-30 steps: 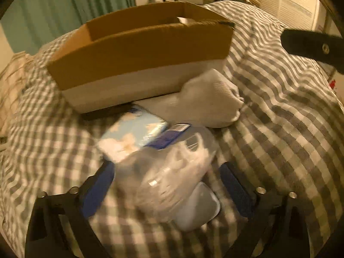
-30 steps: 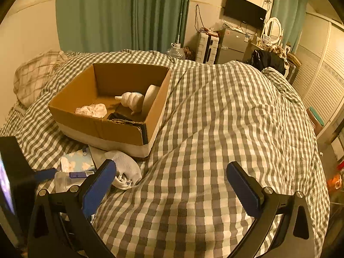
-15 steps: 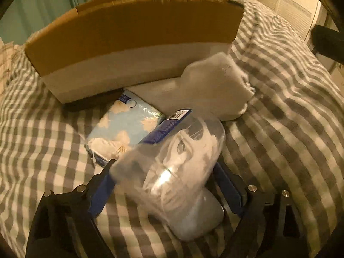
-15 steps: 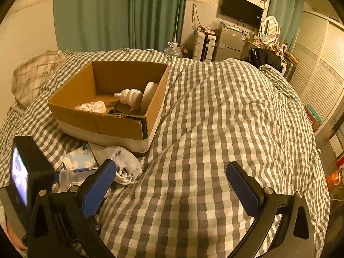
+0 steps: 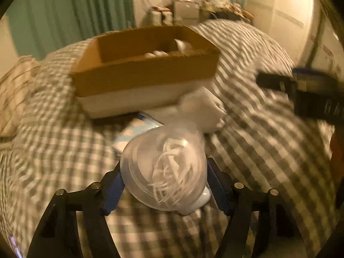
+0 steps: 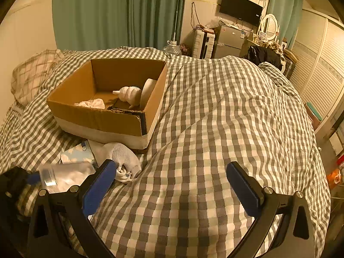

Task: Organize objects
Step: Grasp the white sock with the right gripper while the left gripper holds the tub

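**Op A:** Right, left gripper [image 5: 164,181] — my feed's motion-blurred, but I read both blue pads pressed against the sides of the clear plastic jar with white stringy contents [image 5: 165,169]. Clamped on it. Confirm from your side?

**Op B:** Confirmed from the right wrist view. Jar [image 6: 64,175] sits at lower left, lying roughly on its side, held up off the grey-and-white checked duvet [image 6: 215,129]. I can't tell how high.

**Op A:** Right gripper [image 6: 172,188]?

**Op B:** Jaws wide apart, nothing between them, only duvet under them. It hovers to the right of the pile.

**Op A:** I see its black body [image 5: 301,90] at my right edge, well apart from the jar. Open brown cardboard box with a pale lower band [image 5: 146,73] is straight ahead of me, beyond the jar.

**Op B:** Box [image 6: 107,111] is on the duvet. Inside: a white shell-shaped object [image 6: 129,94], a white round disc leaning on the right wall [image 6: 148,90], and a crumpled white cloth [image 6: 92,103] near the front wall.

**Op A:** Loose items?

**Op B:** Rolled white knit sock [image 6: 124,161] just in front of the box's near corner, touching the flat light-blue patterned packet [image 6: 75,153] on its left. Both lie on the duvet between box and jar.

**Op A:** I see the same: sock [image 5: 202,111] against the box front, packet [image 5: 137,129] partly hidden behind the jar.
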Demonstrator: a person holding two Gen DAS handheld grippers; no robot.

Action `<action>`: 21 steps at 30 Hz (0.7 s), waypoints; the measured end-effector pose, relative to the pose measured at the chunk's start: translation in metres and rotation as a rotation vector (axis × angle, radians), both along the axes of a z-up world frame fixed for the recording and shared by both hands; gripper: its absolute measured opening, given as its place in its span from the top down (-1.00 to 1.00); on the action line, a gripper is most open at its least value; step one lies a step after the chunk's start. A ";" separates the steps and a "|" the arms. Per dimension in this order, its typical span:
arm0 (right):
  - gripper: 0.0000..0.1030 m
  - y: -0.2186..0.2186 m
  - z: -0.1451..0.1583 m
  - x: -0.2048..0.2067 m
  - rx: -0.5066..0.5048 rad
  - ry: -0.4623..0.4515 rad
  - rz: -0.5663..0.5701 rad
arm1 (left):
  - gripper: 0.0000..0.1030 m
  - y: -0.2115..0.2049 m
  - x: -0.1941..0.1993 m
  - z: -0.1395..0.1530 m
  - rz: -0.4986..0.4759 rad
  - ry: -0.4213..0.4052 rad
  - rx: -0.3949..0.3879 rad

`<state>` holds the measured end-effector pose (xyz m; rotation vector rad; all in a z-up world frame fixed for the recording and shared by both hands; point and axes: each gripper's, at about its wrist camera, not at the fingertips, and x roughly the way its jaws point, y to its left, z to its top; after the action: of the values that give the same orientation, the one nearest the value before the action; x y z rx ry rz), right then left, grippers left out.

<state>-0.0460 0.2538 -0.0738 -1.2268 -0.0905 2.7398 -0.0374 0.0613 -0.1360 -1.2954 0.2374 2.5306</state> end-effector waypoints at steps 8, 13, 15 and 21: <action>-0.99 -0.035 -0.012 -0.027 -0.005 -0.068 0.159 | -0.30 -0.059 -0.020 0.028 0.155 0.022 0.031; -0.98 -0.056 -0.043 -0.055 -0.015 -0.185 0.220 | -0.30 -0.066 -0.026 0.033 0.184 0.043 0.050; -0.91 -0.064 -0.056 -0.065 -0.013 -0.240 0.249 | -0.30 -0.068 -0.028 0.031 0.186 0.043 0.051; -0.26 -0.068 -0.077 -0.072 0.005 -0.325 0.251 | -0.30 -0.069 -0.029 0.031 0.189 0.038 0.055</action>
<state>-0.1178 0.1858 -0.1512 -1.7585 -0.3037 2.7048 -0.0661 -0.0075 -0.1051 -1.3061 0.0542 2.6994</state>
